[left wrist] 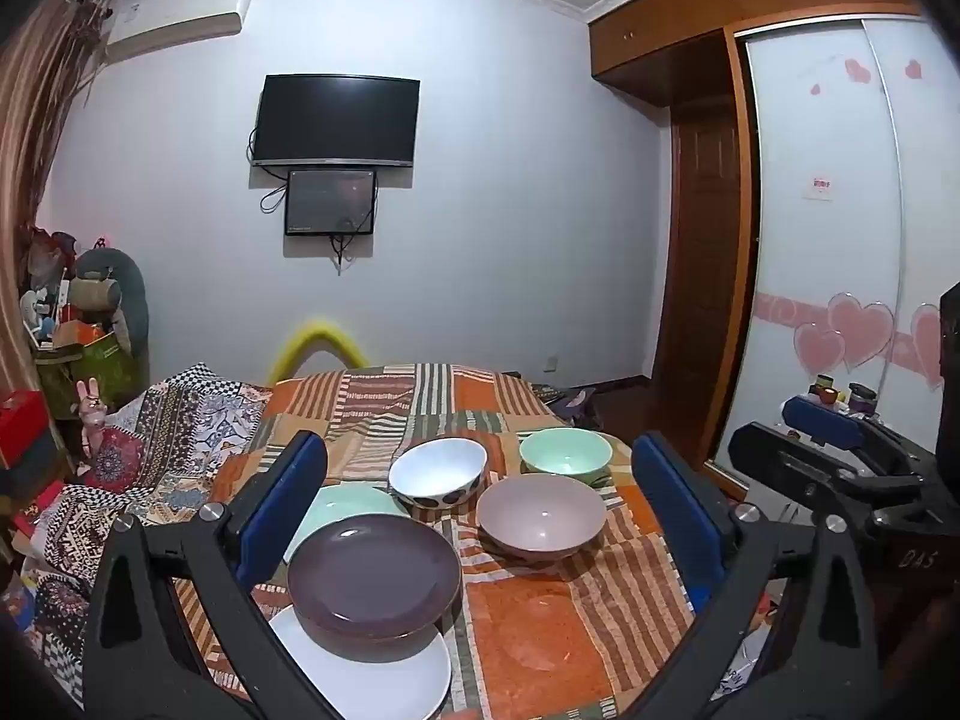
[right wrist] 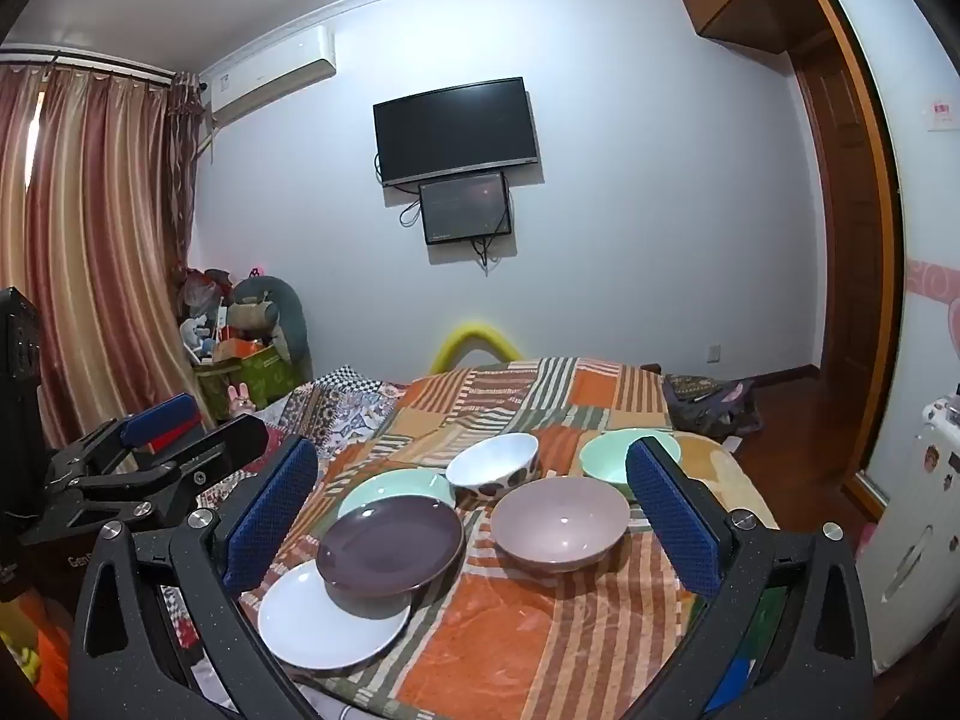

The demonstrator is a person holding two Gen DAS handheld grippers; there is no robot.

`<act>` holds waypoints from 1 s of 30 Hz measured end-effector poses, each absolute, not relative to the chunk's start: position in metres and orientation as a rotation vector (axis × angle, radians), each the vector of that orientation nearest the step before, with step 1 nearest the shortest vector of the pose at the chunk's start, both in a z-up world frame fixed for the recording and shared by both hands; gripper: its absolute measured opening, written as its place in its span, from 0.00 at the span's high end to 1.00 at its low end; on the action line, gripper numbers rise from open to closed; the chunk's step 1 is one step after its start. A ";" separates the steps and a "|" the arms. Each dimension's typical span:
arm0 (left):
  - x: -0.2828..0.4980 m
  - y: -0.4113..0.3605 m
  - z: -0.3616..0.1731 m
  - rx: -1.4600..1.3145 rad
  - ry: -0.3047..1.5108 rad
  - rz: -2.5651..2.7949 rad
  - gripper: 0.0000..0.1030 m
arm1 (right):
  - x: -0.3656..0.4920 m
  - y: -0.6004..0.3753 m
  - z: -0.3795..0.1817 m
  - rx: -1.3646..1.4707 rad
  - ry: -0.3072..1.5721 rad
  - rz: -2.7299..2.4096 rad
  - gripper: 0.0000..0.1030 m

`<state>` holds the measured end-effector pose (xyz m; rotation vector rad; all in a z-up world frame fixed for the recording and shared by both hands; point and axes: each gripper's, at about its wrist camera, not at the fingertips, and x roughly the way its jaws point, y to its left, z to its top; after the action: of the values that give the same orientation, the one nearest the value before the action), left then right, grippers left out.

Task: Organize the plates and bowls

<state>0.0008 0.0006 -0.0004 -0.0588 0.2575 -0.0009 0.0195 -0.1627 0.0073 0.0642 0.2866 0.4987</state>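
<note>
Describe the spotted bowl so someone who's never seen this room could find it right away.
Start at the patchwork-covered bed below the wall television. Three plates sit on its left side and three bowls on its right; the spotted bowl is the bowl nearest the plates, behind the mauve bowl. It alone is white with dark spots outside; the other bowls are plain mauve and mint.

A patchwork blanket (right wrist: 516, 630) in orange, brown and green stripes covers the bed, with a checked quilt (left wrist: 174, 420) beside it on the left and a yellow tube (right wrist: 477, 339) arching behind. On the far wall hang a black TV (left wrist: 336, 119), a smaller screen (left wrist: 330, 203) just under it, and an air conditioner (right wrist: 270, 75) near striped curtains (right wrist: 90, 252). A pile of toys and boxes (right wrist: 246, 330) fills the left corner, and a wardrobe (left wrist: 834, 228) with pink heart stickers stands on the right beside a wooden door (left wrist: 702, 276).
</note>
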 end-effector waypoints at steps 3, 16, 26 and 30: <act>0.005 0.002 -0.001 -0.072 0.264 0.006 0.00 | 0.020 -0.163 0.007 0.063 0.293 0.498 0.00; -0.002 0.005 0.000 -0.084 0.230 -0.005 0.00 | 0.026 -0.165 0.007 0.078 0.300 0.500 0.00; -0.002 0.004 0.000 -0.083 0.232 -0.013 0.00 | 0.025 -0.163 0.003 0.083 0.311 0.493 0.00; -0.002 0.005 0.000 -0.083 0.230 -0.009 0.00 | 0.026 -0.163 0.005 0.085 0.314 0.494 0.00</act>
<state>-0.0023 0.0047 -0.0004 -0.0826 0.2301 -0.0088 0.0262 -0.1633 0.0047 0.0853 0.3141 0.4940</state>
